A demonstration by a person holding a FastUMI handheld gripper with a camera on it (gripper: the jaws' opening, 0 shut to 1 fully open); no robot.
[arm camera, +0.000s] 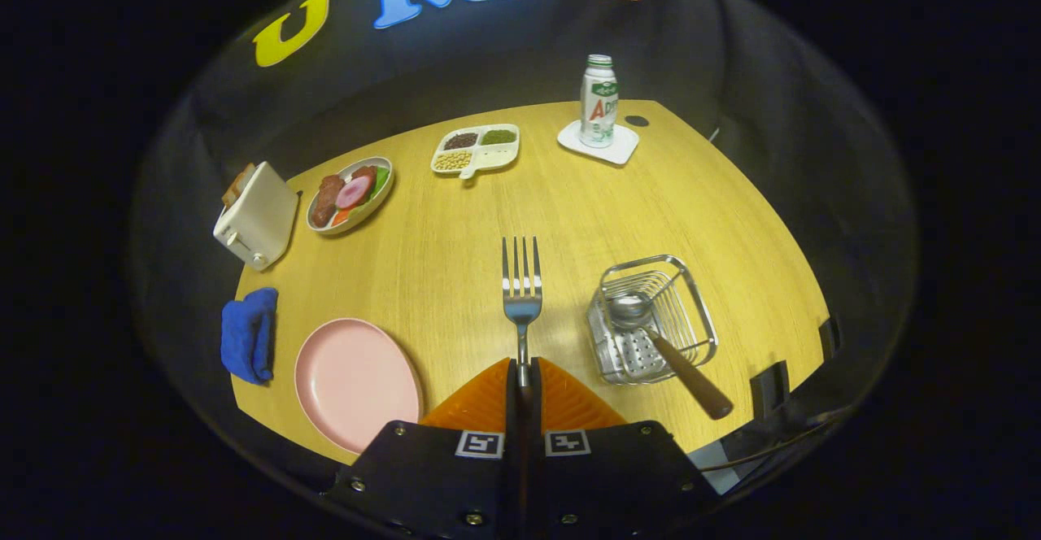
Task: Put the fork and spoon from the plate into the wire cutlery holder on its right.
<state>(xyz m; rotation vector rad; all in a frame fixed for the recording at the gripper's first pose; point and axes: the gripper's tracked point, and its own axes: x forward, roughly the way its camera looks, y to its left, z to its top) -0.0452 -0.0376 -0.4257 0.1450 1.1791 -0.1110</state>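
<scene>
Fork [521,292] stands clamped in the closed gripper [521,377], tines pointing far, above the counter [569,206]. Right of it, the wire cutlery holder [655,316] holds the spoon [667,349]. The pink plate [355,381] lies near left, beside a blue cloth [249,335].

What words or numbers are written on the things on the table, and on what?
Bottle on the white coaster: its label has print, too blurred to read.
Two square markers on the gripper: patterns, no words or numbers.
The gripper's fingers are shut on the fork, which bears no readable text.
</scene>
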